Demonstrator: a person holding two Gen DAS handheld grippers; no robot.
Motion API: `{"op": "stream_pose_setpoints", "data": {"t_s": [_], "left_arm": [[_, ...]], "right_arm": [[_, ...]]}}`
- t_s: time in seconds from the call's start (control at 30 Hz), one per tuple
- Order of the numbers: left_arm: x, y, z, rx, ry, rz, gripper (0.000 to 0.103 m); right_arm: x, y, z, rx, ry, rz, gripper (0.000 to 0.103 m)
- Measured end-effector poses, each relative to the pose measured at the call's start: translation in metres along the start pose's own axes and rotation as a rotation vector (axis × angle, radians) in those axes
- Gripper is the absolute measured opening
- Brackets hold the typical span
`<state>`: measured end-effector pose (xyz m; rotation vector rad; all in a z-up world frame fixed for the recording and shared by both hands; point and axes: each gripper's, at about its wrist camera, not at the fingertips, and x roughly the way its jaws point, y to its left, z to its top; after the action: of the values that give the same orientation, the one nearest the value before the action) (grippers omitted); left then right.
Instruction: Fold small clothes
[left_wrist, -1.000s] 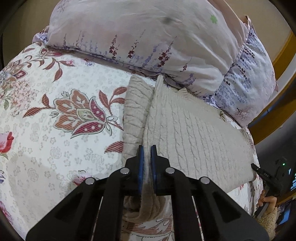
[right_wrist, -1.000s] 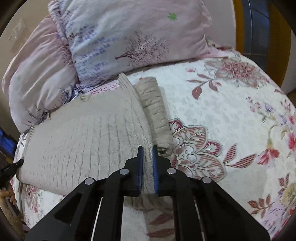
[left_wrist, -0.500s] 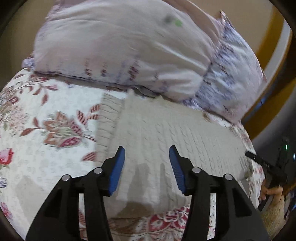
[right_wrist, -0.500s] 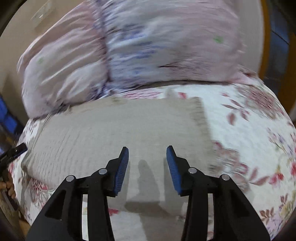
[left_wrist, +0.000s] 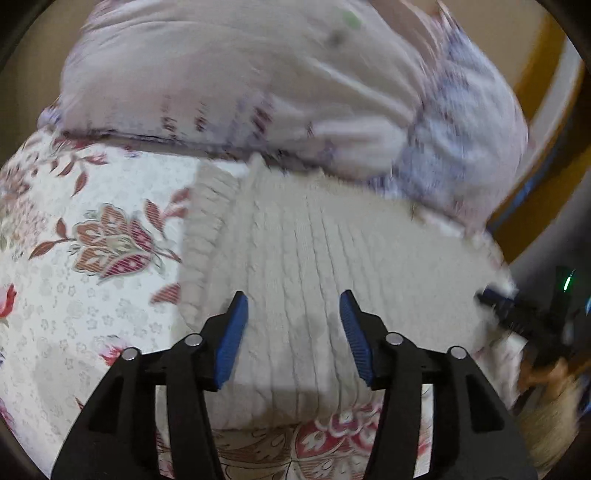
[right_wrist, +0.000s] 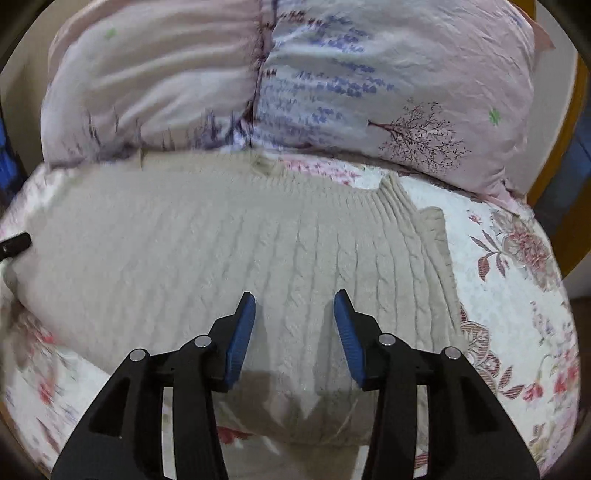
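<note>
- Cream cable-knit sweater (right_wrist: 258, 251) spread flat across the floral bedspread (right_wrist: 517, 302), far edge tucked up against the pillows (right_wrist: 332, 81).
- Ribbed collar (right_wrist: 391, 206) out at the right of the right wrist view, a folded-in strip of knit lying just beside it; probably a sleeve or side panel already turned onto the body, judging by the doubled edge.
- Same doubled, ribbed edge (left_wrist: 207, 229) on the left side of the left wrist view, sitting against the bare bedspread (left_wrist: 74, 295).
- Laid broad and smooth like this, most likely to give clean lines for the next fold.
- Left gripper (left_wrist: 293, 332) poised over the near part of the knit, blue pads (left_wrist: 231, 339) well apart and widening, nothing pinched between them; only the flat fabric showing through the gap.
- Right gripper (right_wrist: 293, 332) likewise over the sweater's near half, jaws parted and spreading a touch more, pads (right_wrist: 240, 332) clear of the cloth, nothing held.
- Shadows of both sets of fingers falling on the knit just below; close above it, contact not certain.
- Other gripper's dark tip (left_wrist: 517, 314) peeking in at the right edge of the left view, near the sweater's far corner, with a hand (left_wrist: 546, 373) behind it, all blurred.
- Looks like a release just after a fold, with a fresh grab on an edge needed next; loose knit could slide or bunch if only one layer gets caught.
</note>
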<state>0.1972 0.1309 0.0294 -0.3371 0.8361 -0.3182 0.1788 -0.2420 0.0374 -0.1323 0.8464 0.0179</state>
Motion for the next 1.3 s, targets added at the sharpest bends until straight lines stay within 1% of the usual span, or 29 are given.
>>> {"op": "stream_pose_setpoints", "data": {"t_s": [0.03,0.07,0.1,0.2,0.27,0.37,0.43,0.47,0.5,0.57,0.7,0.87,0.9,0.97,1.03,1.07,1.2,1.23,1.3], "left_arm": [[-0.003,0.006,0.004,-0.030,-0.015,-0.003,0.065],[-0.005,0.016,0.010,-0.074,-0.027,0.001,0.065],[-0.005,0.025,0.016,-0.118,-0.023,-0.001,0.065],[0.005,0.048,0.027,-0.224,0.013,-0.031,0.066],[0.014,0.058,0.030,-0.283,0.038,-0.061,0.066],[0.025,0.066,0.030,-0.351,0.060,-0.110,0.066],[0.029,0.066,0.030,-0.374,0.064,-0.127,0.069],[0.031,0.066,0.031,-0.381,0.063,-0.131,0.070],[0.033,0.066,0.031,-0.388,0.064,-0.134,0.070],[0.035,0.067,0.030,-0.402,0.065,-0.144,0.070],[0.038,0.072,0.030,-0.433,0.057,-0.175,0.070],[0.042,0.067,0.031,-0.420,0.048,-0.170,0.070],[0.044,0.065,0.031,-0.413,0.050,-0.168,0.068],[0.048,0.061,0.030,-0.406,0.069,-0.176,0.061],[0.053,0.057,0.028,-0.413,0.096,-0.205,0.049],[0.055,0.055,0.028,-0.417,0.103,-0.213,0.046],[0.056,0.052,0.027,-0.432,0.101,-0.227,0.028],[0.055,0.051,0.028,-0.428,0.099,-0.228,0.025],[0.053,0.047,0.030,-0.412,0.092,-0.222,0.022]], "right_arm": [[-0.002,-0.002,0.003,0.021,-0.015,0.036,0.049],[-0.004,-0.002,0.007,0.041,-0.028,0.067,0.054],[-0.004,0.001,0.010,0.046,-0.035,0.076,0.056],[-0.001,0.016,0.020,0.027,-0.042,0.075,0.056],[0.004,0.027,0.026,0.007,-0.040,0.087,0.056],[0.013,0.039,0.031,-0.025,-0.033,0.074,0.059],[0.023,0.044,0.030,-0.047,0.001,0.060,0.062],[0.032,0.048,0.028,-0.067,0.036,0.044,0.063],[0.032,0.051,0.026,-0.084,0.014,0.031,0.065],[0.031,0.053,0.024,-0.101,0.002,0.018,0.065],[0.031,0.047,0.025,-0.077,0.006,0.043,0.065],[0.030,0.047,0.023,-0.075,0.000,0.045,0.066],[0.031,0.047,0.024,-0.075,0.000,0.047,0.066],[0.032,0.046,0.025,-0.074,-0.001,0.051,0.066],[0.032,0.047,0.025,-0.074,-0.001,0.052,0.066],[0.032,0.047,0.025,-0.074,-0.001,0.052,0.066],[0.032,0.047,0.024,-0.072,-0.002,0.053,0.066],[0.031,0.047,0.024,-0.071,-0.003,0.052,0.066],[0.031,0.047,0.024,-0.071,-0.004,0.052,0.066]]}}
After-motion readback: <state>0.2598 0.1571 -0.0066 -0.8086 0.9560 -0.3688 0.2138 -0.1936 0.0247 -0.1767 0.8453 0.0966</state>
